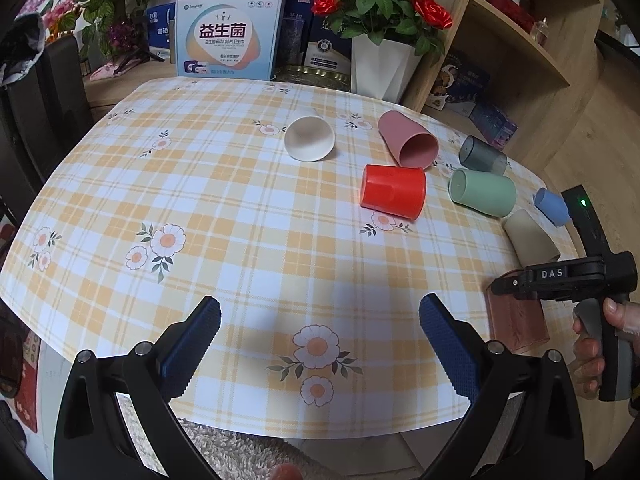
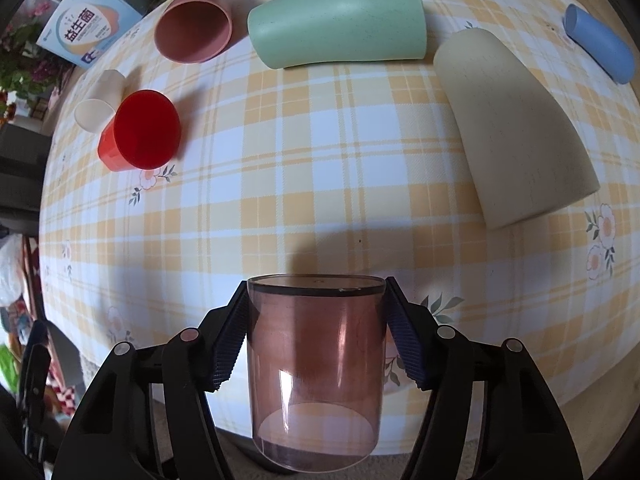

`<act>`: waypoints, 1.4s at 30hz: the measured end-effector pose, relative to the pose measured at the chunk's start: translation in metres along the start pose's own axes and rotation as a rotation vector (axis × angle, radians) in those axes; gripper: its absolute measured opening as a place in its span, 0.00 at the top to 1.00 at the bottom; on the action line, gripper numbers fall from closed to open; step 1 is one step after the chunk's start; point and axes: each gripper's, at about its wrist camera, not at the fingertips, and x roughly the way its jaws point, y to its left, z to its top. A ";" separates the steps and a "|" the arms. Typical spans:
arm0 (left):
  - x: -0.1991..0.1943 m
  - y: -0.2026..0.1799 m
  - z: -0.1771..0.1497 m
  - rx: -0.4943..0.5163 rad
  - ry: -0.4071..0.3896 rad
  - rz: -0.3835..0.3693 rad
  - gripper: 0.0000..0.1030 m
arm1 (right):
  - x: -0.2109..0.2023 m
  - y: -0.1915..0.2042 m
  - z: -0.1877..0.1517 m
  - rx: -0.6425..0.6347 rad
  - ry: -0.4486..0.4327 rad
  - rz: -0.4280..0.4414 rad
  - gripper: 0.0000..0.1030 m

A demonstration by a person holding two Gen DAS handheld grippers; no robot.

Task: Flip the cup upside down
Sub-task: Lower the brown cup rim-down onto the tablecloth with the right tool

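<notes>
A see-through brown cup (image 2: 316, 372) fills the near part of the right wrist view, pinched between the blue ridged pads (image 2: 228, 344) of the right gripper (image 2: 316, 332). One pad presses on each side of its wall, close to the flat end that faces away from the camera; the other end faces the camera. Nothing is inside it. In the left wrist view the same cup (image 1: 516, 324) shows as a brownish cylinder at the near right edge of the table (image 1: 248, 240), under the black body of the right gripper (image 1: 516, 284), and a hand (image 1: 600, 336) wraps the grey handle from the right.

The left gripper (image 1: 320, 328) hangs above the near edge of the checked cloth with its jaws spread wide and nothing between them.

Seven more cups are on the cloth, each empty as far as the openings show. A red cup (image 1: 393, 192) lies on its side near the middle, its mouth turned toward the right wrist camera. A white cup (image 1: 309, 138) lies farther back, mouth toward the left gripper. A pink cup (image 1: 408, 144) lies just behind the red one. To the right lie a green cup (image 1: 482, 192), a dark grey see-through cup (image 1: 482, 155), a beige cup (image 1: 530, 236) and a blue cup (image 1: 552, 205) at the far right edge. Behind the table stand a printed box (image 1: 228, 36) and a white pot of red roses (image 1: 380, 64).
</notes>
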 end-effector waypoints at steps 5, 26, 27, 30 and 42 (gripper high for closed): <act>-0.001 0.003 -0.001 -0.021 0.004 0.005 0.06 | -0.011 0.001 -0.017 -0.051 -0.089 0.009 0.39; -0.001 -0.018 -0.013 -0.005 0.042 -0.006 0.06 | -0.073 -0.023 -0.068 -0.049 -0.375 0.012 0.40; -0.001 -0.018 -0.013 -0.008 0.042 -0.005 0.06 | -0.073 -0.023 -0.066 -0.051 -0.379 0.010 0.40; 0.000 -0.015 -0.013 -0.017 0.048 0.001 0.06 | -0.073 -0.020 -0.056 -0.055 -0.381 -0.005 0.40; 0.006 -0.009 -0.014 -0.039 0.066 -0.007 0.06 | -0.072 -0.016 -0.047 -0.085 -0.361 -0.057 0.41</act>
